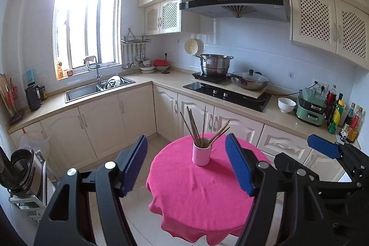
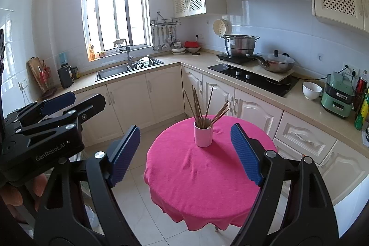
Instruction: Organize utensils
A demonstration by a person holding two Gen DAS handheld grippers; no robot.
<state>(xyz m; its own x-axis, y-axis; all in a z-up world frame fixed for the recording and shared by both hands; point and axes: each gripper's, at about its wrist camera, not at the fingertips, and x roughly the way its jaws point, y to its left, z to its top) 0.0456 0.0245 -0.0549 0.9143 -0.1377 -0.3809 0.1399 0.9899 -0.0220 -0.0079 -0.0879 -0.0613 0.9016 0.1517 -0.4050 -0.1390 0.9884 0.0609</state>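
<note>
A small round table under a pink cloth [image 1: 198, 195] [image 2: 203, 176] stands in the middle of the kitchen floor. On its far half a white cup [image 1: 201, 155] [image 2: 203, 135] holds several brown chopsticks [image 1: 196, 128] [image 2: 200, 107] that fan upward. My left gripper [image 1: 186, 165] hangs open in front of the table, short of the cup, nothing between its blue pads. My right gripper [image 2: 185, 153] is also open and empty, held beside the left. The right gripper's pad [image 1: 322, 145] shows at the right edge of the left wrist view; the left gripper's pad [image 2: 58, 100] at the left of the right wrist view.
An L-shaped counter runs behind the table with a sink [image 1: 96, 88], a hob bearing a steel pot [image 1: 214, 65] and a lidded pan [image 1: 250, 81], a white bowl [image 1: 286, 105], a green appliance [image 1: 311, 108] and bottles [image 1: 341, 117]. White tiled floor surrounds the table.
</note>
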